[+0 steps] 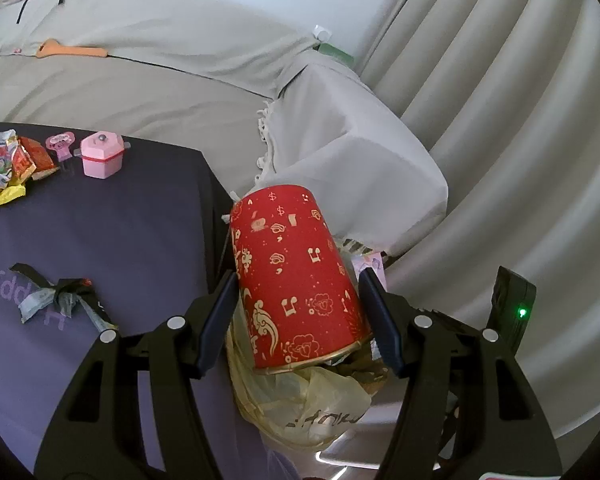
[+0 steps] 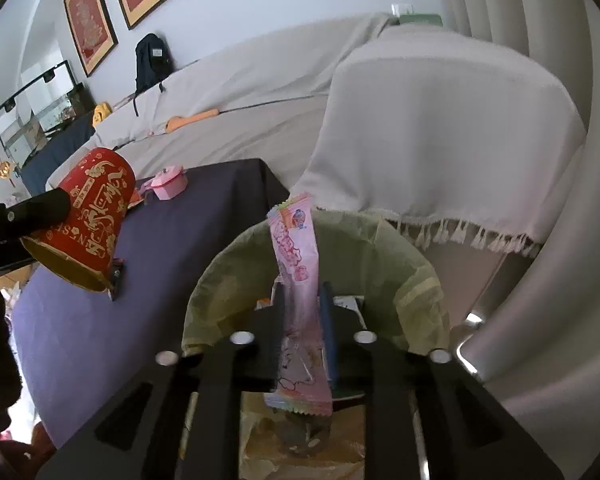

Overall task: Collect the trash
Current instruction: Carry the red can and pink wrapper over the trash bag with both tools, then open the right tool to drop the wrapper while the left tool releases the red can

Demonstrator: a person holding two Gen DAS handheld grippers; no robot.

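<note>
Leftover trash on the dark purple tablecloth (image 1: 100,220): crumpled foil snack wrappers (image 1: 8,164) far left, knotted grey-black wrapper scrap (image 1: 56,300) nearer; pink pot-shaped toy (image 1: 100,154) beside the wrappers, easy to mistake for trash.

Left gripper (image 1: 298,320) jaws wide, clamped on the red paper cup with gold print (image 1: 296,276), tipped mouth-down above the yellow-green bag-lined bin (image 2: 220,280). Risk: the cup sits near the bin's table-side rim, so a release could clip the liner and roll off.

Right gripper (image 2: 302,332) jaws narrow, the long pink printed snack wrapper (image 2: 296,256) standing between them over the bin; contact unclear. Risk: the light wrapper could cling to a pad or drape over the rim.
</note>
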